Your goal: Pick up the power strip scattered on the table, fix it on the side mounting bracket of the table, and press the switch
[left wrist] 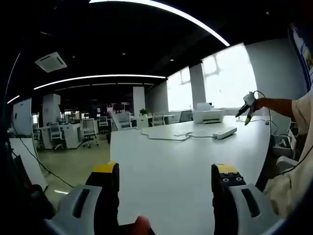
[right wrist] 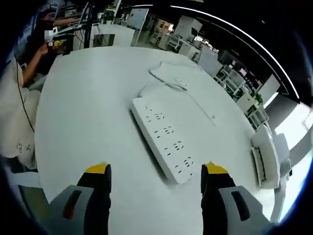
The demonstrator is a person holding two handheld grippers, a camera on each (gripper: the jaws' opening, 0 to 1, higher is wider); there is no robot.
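A long white power strip [right wrist: 161,139] lies flat on the white table [right wrist: 88,112], its white cable [right wrist: 168,81] looping away beyond it. My right gripper [right wrist: 156,176] hovers open just short of the strip's near end, nothing between its yellow-tipped fingers [right wrist: 98,170]. In the left gripper view the same power strip [left wrist: 224,132] lies far off on the table [left wrist: 171,166] with its cable [left wrist: 171,136]. My left gripper [left wrist: 166,174] is open above the table's near part. The right gripper [left wrist: 247,110] shows at far right, held by a person's arm.
A white printer [left wrist: 208,115] stands at the table's far end, seen again as a white printer [right wrist: 265,156] at the right edge. Office desks and chairs [left wrist: 73,132] fill the room to the left. A person's sleeve [right wrist: 17,122] borders the table's left side.
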